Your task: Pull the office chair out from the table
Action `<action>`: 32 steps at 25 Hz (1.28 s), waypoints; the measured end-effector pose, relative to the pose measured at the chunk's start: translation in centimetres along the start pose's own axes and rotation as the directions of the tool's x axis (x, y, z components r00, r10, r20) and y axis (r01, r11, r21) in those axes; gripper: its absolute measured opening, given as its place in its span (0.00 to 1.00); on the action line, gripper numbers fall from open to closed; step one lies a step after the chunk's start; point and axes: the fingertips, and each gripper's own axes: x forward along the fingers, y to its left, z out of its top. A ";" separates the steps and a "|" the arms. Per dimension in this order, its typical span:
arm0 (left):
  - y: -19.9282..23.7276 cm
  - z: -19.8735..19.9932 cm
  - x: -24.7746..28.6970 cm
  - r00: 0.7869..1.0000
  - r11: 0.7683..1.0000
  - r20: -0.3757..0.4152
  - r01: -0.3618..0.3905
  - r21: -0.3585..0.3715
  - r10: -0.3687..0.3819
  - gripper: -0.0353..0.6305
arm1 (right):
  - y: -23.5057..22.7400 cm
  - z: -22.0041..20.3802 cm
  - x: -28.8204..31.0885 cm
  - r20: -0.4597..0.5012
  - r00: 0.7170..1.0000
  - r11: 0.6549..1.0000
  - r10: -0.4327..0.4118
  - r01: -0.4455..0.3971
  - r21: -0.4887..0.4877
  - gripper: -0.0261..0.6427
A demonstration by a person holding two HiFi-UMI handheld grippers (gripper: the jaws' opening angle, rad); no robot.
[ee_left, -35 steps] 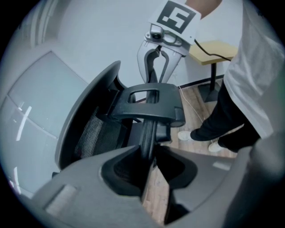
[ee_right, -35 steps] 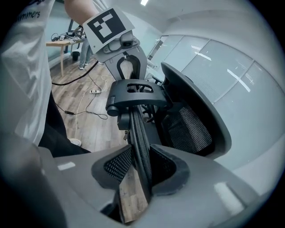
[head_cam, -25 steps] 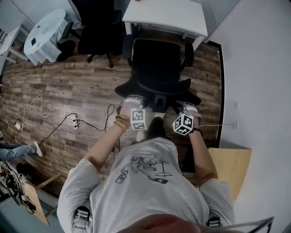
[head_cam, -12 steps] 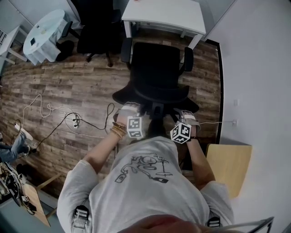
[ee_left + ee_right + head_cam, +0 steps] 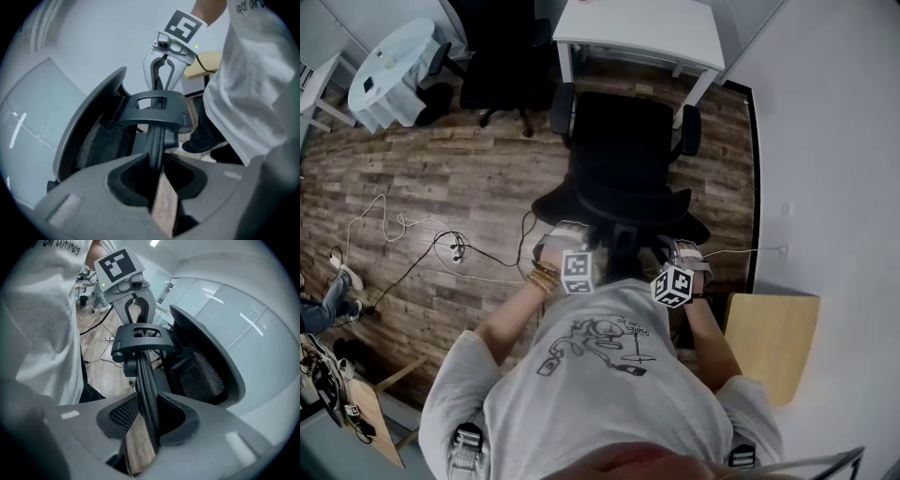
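Observation:
The black office chair [image 5: 623,159] stands on the wood floor just in front of the white table [image 5: 647,33], its seat partly out from under it. I stand behind it with both grippers on the thin top rim of its back. My left gripper [image 5: 157,176] is shut on that rim [image 5: 154,140]; in the head view the left gripper [image 5: 555,242] sits at the rim's left end. My right gripper [image 5: 147,420] grips the same rim [image 5: 146,380] at the right end, its jaws closing a little on it. Each gripper view shows the other gripper across the rim.
A second black chair [image 5: 502,56] and a round white table [image 5: 394,61] stand at the back left. Cables [image 5: 441,248] trail over the floor to my left. A white wall [image 5: 834,187] runs close on the right, with a light wooden tabletop [image 5: 773,337] beside me.
The chair has rolled back toward me, away from the white table. Both grippers have moved back with it, still clamped on the rim.

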 end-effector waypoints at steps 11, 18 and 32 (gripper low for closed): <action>0.2 0.7 -1.5 0.999 0.997 0.028 0.018 -0.071 -0.016 0.24 | -0.2 0.7 -1.3 -0.006 0.998 0.990 0.069 -0.067 0.128 0.25; 1.6 2.3 -5.7 0.988 0.965 0.145 -0.021 -0.260 0.061 0.06 | -1.9 4.7 -5.1 0.195 0.979 0.927 0.066 -0.133 0.351 0.15; 10.5 10.1 -19.8 0.710 0.606 0.567 0.247 -0.756 0.418 0.06 | -10.3 16.4 -18.6 0.637 0.722 0.709 -0.269 -0.300 0.639 0.05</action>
